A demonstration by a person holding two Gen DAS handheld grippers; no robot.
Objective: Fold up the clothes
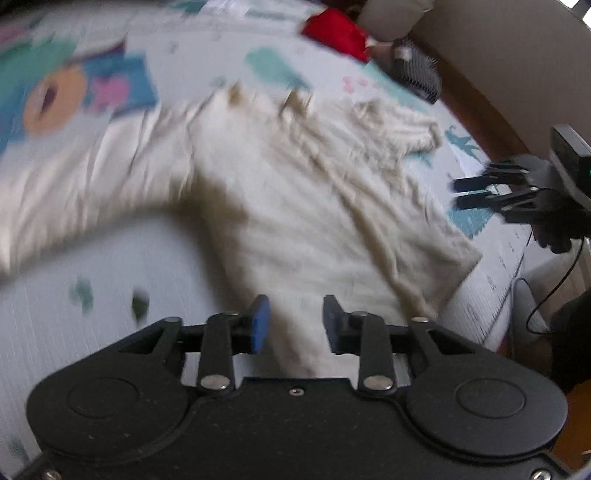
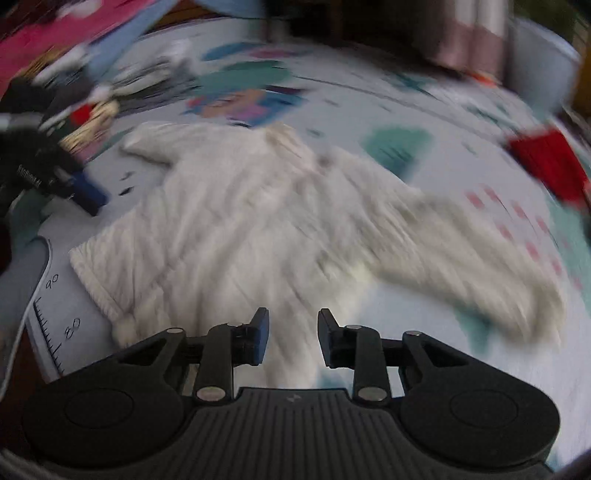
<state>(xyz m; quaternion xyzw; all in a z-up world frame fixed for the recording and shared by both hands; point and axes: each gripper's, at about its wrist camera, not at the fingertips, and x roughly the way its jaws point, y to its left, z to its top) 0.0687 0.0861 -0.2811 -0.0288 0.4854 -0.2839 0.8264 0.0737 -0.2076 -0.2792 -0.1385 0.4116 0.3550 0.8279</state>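
We see a cream knit sweater (image 1: pixel 295 206) spread on the play mat (image 1: pixel 110 302). Left gripper (image 1: pixel 295 325) & right gripper (image 2: pixel 291 338) jaws spread, nothing pinched, tho pics blurry.

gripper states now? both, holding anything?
Left hand-held gripper: open, nothing gripped, above the cream sweater.
Right hand-held gripper: open, nothing gripped, above the same sweater.

The cream, ribbed knit sweater (image 1: pixel 295 206) lies on a pale grey play mat (image 1: pixel 110 295) printed with teal, blue, pink and orange shapes. A bright red cloth (image 1: pixel 338 31) sits at the mat's far edge. Both black grippers, left (image 1: pixel 295 321) and right (image 2: pixel 291 336), carry blue pads.
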